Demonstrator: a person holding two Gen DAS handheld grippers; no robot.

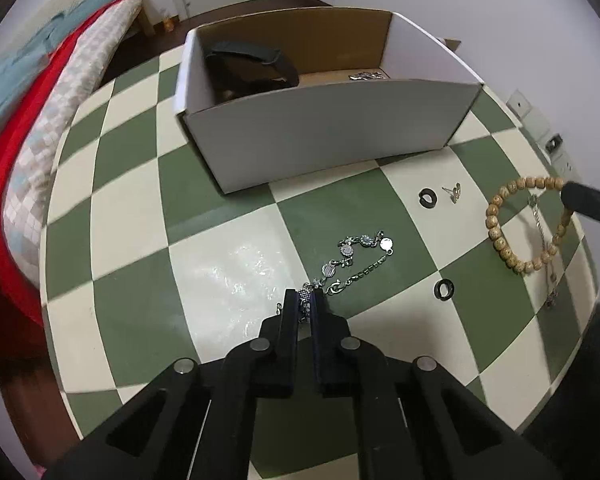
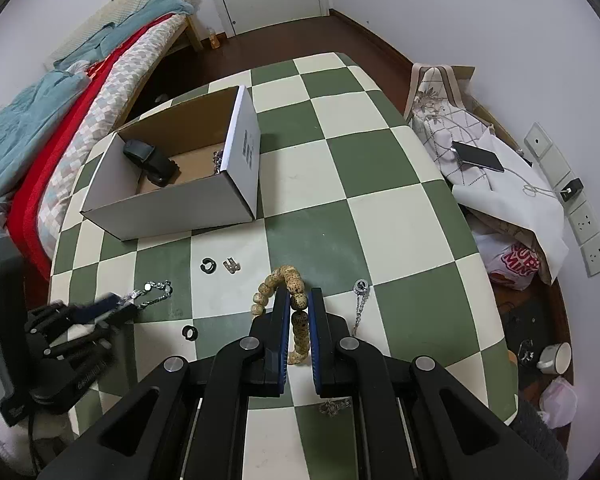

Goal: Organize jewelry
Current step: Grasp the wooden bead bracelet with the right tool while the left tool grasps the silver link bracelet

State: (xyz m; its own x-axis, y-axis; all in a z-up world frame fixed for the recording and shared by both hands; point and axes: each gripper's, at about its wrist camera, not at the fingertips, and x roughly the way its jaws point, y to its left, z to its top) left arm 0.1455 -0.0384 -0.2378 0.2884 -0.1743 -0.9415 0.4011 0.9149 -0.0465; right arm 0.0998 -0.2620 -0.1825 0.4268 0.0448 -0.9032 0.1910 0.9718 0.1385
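My left gripper (image 1: pixel 305 297) is shut on the near end of a silver chain bracelet (image 1: pixel 354 258) that trails across the checkered table (image 1: pixel 228 216); it also shows in the right wrist view (image 2: pixel 116 304). My right gripper (image 2: pixel 299 295) is shut on a wooden bead bracelet (image 2: pixel 278 280), which shows in the left wrist view (image 1: pixel 500 236). A white cardboard box (image 1: pixel 328 120) stands behind, holding a black band (image 1: pixel 252 56) and a small silver piece (image 1: pixel 366 76).
Two black rings (image 1: pixel 428 199) (image 1: pixel 444 290), a small earring (image 1: pixel 454 193) and a thin silver chain (image 2: pixel 359 300) lie on the table. A bed (image 2: pixel 60 112) lies left of the table. Bags, cloth and a phone (image 2: pixel 478 156) lie right of it.
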